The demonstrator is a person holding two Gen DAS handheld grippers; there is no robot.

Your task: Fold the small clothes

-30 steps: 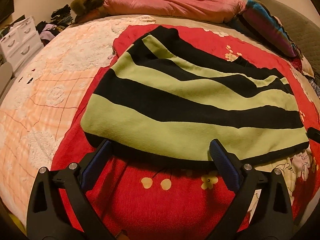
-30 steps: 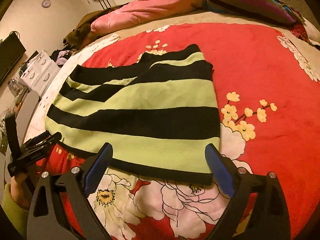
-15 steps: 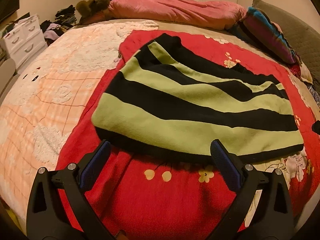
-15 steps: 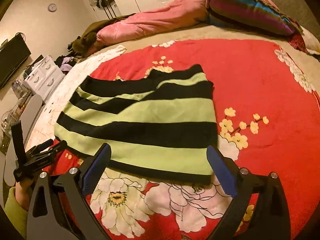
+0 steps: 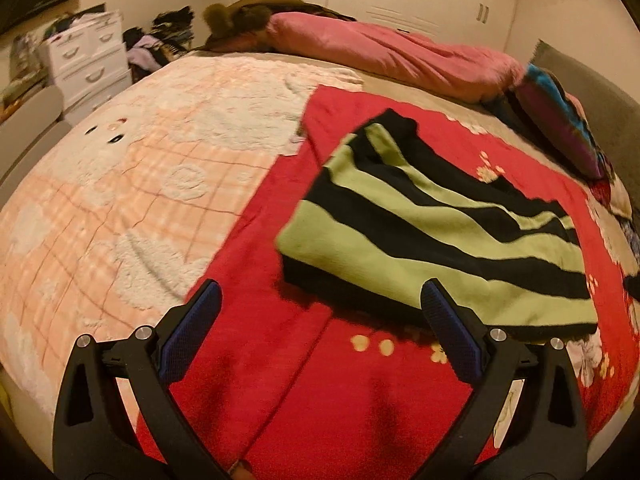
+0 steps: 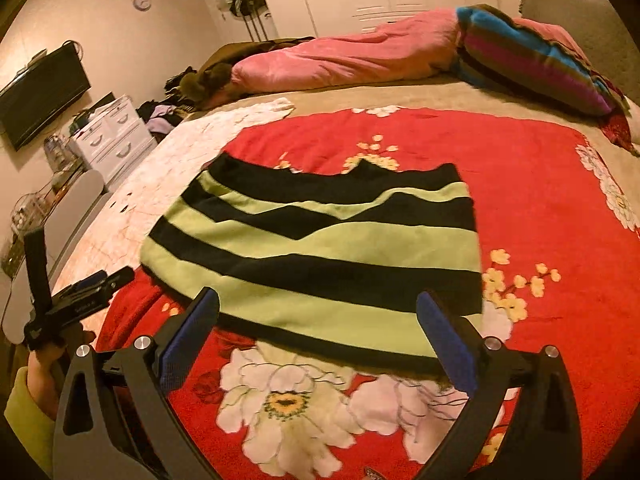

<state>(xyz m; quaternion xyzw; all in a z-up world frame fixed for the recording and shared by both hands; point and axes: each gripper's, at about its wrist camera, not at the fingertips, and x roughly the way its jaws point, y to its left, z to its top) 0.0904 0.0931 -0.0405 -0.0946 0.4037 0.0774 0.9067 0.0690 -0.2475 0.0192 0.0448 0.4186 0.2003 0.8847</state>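
A green and black striped garment (image 5: 440, 236) (image 6: 320, 248) lies folded flat on a red flowered blanket (image 5: 320, 380) (image 6: 540, 200) on the bed. My left gripper (image 5: 320, 304) is open and empty, hovering over the red blanket just in front of the garment's near left corner. My right gripper (image 6: 318, 312) is open wide and empty above the garment's near hem. In the right wrist view the left gripper (image 6: 96, 286) shows at the far left, held by a hand in a green sleeve.
A peach and white fleece blanket (image 5: 120, 208) covers the bed's left part. A pink duvet (image 5: 392, 52) (image 6: 340, 60) and a striped pillow (image 6: 540, 64) lie at the head. White drawers (image 5: 88, 60) and a wall television (image 6: 40, 96) stand to the left.
Both grippers have drawn back and risen from the garment's near hem, so it looks smaller. The left view has swung left, showing more of the fleece blanket. The garment lies still.
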